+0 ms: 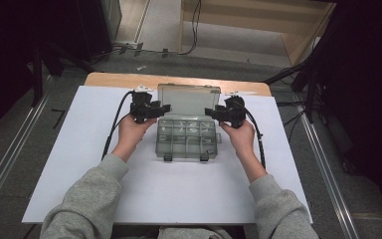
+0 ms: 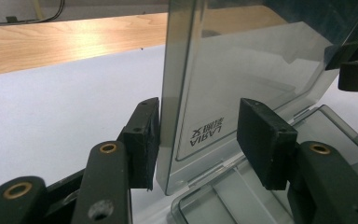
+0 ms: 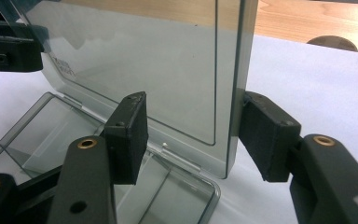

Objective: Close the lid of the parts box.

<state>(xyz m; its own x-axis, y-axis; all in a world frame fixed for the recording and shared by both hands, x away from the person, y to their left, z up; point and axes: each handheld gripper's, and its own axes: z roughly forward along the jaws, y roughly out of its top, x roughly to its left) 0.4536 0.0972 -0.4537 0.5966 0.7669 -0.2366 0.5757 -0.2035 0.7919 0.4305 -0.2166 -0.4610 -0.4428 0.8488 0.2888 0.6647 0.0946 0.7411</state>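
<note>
Reading, perhaps, "AIRAJ": mirrored lid (image 2: 242, 84) lettering.

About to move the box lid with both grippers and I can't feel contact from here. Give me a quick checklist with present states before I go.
1. Lid raised, hinge at the back of the box: ok.
2. Left gripper straddles the lid's side edge: ok.
3. Left jaws clamped: not ok; one pad at the edge, the other stands off.
4. Right gripper straddles the opposite edge: ok.
5. Right jaws clamped: not ok; a gap shows at the inner pad.
6. Compartments free of loose parts: cannot tell.
</note>
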